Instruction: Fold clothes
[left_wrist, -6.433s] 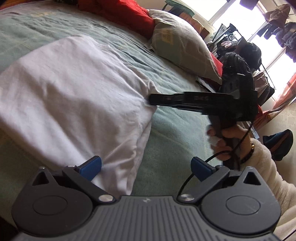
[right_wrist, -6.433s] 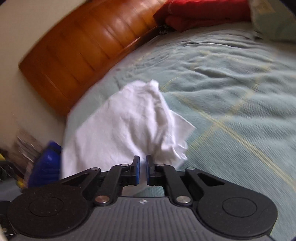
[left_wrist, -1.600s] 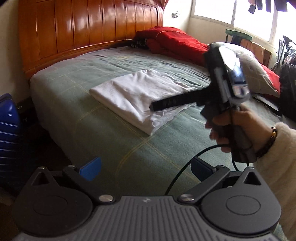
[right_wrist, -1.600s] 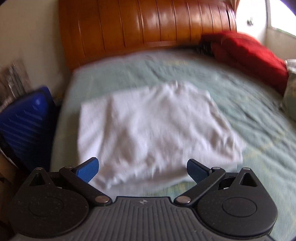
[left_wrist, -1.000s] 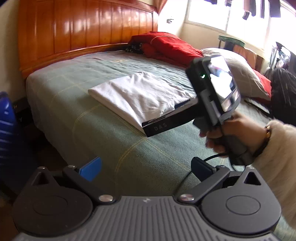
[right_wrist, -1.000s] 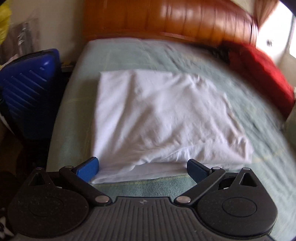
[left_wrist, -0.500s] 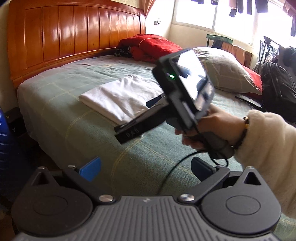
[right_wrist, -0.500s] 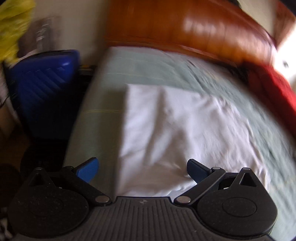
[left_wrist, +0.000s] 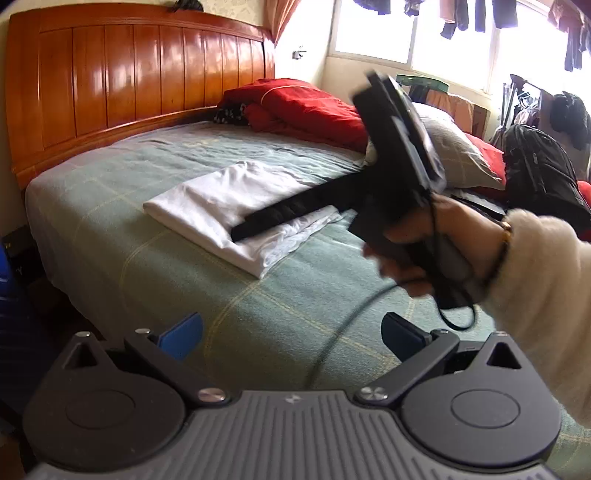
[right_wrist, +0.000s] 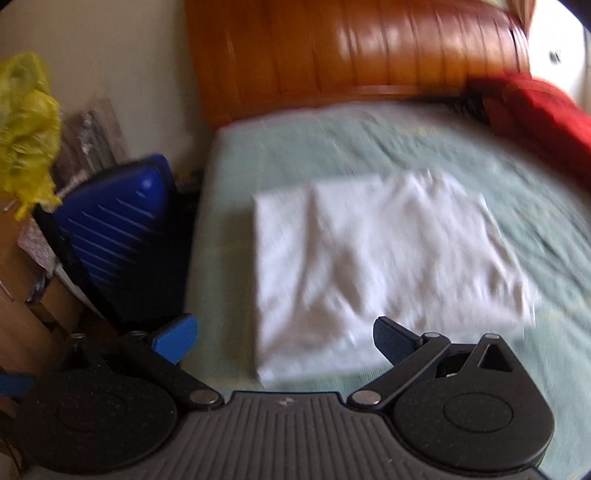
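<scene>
Folded white garment (right_wrist: 373, 266) lies flat on the green bedspread (left_wrist: 155, 258). Left gripper (left_wrist: 291, 338) and right gripper (right_wrist: 284, 338): both spread wide, empty, clear of the fabric.

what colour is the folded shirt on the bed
White; the folded shirt on the green bed shows best in the left wrist view.

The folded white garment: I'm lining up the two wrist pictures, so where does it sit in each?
Left wrist view: the folded white garment lies left of centre on the green bedspread, partly behind the right gripper.
Right wrist view: the garment fills the centre, just beyond the open blue fingers.
Shared landmark: the wooden headboard.
</scene>
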